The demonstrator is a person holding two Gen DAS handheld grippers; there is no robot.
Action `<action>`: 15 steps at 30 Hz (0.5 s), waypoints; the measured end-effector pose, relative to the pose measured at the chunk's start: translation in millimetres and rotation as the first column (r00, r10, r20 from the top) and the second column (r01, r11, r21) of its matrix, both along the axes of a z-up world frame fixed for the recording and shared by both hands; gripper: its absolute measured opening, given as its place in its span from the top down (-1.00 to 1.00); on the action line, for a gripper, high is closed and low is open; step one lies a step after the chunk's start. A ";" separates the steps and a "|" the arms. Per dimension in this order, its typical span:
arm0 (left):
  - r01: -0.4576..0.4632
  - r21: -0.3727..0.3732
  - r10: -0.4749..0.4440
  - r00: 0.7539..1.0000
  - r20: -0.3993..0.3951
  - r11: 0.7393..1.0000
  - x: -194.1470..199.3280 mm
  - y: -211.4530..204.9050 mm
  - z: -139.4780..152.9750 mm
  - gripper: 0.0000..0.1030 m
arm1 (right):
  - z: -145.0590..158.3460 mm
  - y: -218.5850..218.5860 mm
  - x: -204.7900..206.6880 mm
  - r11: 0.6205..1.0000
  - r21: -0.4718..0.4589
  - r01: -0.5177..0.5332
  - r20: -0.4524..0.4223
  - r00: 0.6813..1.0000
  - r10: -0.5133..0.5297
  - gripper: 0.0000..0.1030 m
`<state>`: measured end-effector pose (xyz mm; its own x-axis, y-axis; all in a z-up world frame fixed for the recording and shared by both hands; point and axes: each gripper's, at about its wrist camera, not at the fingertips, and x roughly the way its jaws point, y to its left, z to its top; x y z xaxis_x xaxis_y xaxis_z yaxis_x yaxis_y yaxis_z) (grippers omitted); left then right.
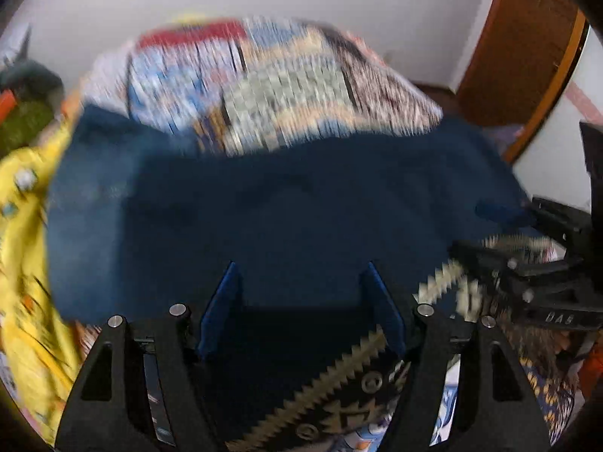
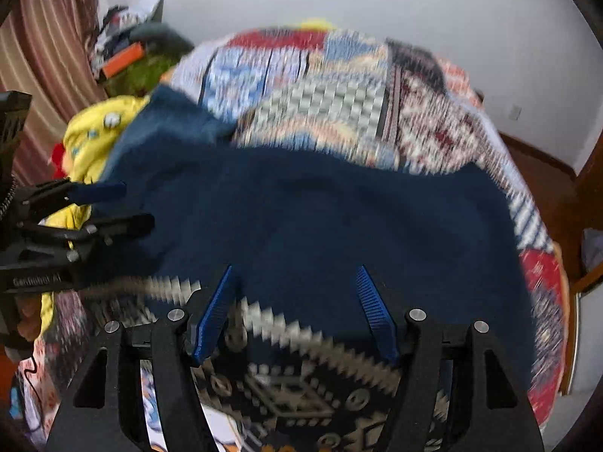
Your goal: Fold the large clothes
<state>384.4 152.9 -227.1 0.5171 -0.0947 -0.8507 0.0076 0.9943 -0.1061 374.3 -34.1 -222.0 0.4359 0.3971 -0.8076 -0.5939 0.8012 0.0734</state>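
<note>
On bed: navy garment [image 1: 271, 203], blurred.

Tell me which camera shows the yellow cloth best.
The left wrist view: the yellow cloth runs down its whole left edge, beside the blue garment. The right wrist view shows only a small bunched part.

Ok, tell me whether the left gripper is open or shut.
Open: the left gripper has its blue fingers wide apart over the navy garment, gripping nothing.
</note>
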 end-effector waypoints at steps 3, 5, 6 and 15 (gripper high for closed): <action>0.006 0.029 -0.006 1.000 -0.011 1.000 -10.1 -4.2 -20.4 -0.37 | -4.8 -15.6 -6.2 1.000 -0.004 0.016 0.028 0.999 -0.016 -0.41; 0.002 0.039 -0.003 1.000 0.029 0.999 -18.8 -1.5 -21.2 -0.53 | -4.5 -31.2 -3.9 0.998 -0.008 0.055 0.029 0.998 -0.055 -0.64; -0.007 0.044 0.005 0.999 0.033 0.999 -21.0 1.3 -20.9 -0.61 | -4.6 -37.0 -1.7 0.997 -0.018 0.075 0.025 0.997 -0.074 -0.64; -0.071 0.101 0.067 0.997 0.043 0.992 -56.7 31.2 -21.2 -0.75 | -9.5 -106.9 3.6 0.969 -0.013 0.247 -0.027 0.968 -0.248 -0.77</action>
<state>327.7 184.1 -248.3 0.5529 0.0283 -0.8328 -0.0588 0.9983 -0.0051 377.9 -141.1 -231.5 0.4964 0.2724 -0.8243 -0.3749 0.9237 0.0795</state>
